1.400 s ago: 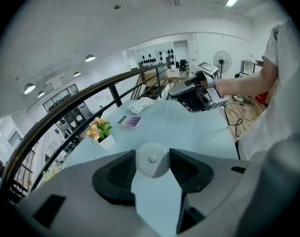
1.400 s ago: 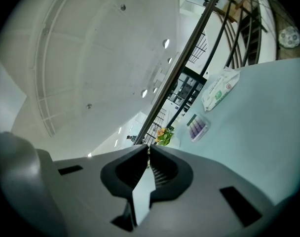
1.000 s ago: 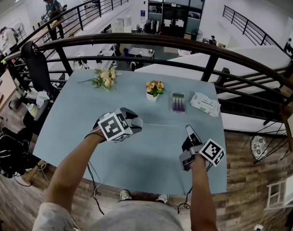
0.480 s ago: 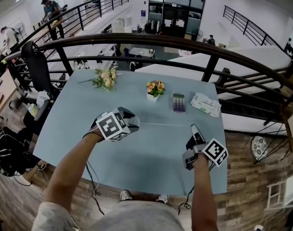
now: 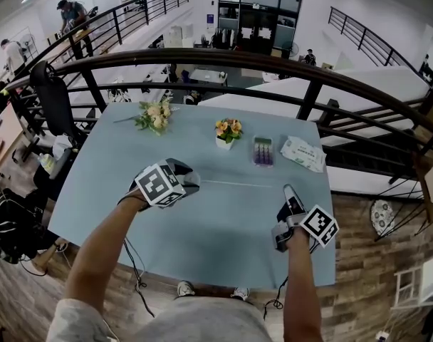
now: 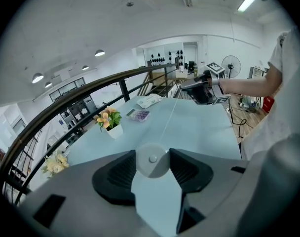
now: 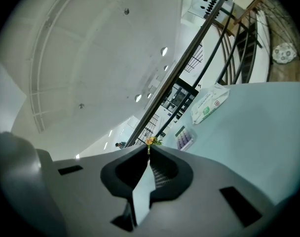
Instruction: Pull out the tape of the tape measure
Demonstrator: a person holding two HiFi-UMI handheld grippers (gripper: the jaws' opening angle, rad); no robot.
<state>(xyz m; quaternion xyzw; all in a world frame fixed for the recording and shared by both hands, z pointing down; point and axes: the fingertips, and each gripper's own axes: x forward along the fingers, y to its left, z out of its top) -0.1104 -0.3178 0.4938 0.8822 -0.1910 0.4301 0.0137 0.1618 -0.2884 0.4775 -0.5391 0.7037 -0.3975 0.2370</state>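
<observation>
One tape (image 5: 238, 184) — wipes pack (image 5: 303, 154) print illegible

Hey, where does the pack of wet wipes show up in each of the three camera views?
Head view: wet wipes pack, right of centre, upper half.
Left gripper view: just above centre.
Right gripper view: right of centre, mid-height.
Shared landmark: the calculator, left or lower left of the pack in every view.

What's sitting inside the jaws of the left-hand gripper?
A round white tape measure, clamped by the left gripper; its thin tape runs to the right gripper. The pads cover its sides.
</observation>
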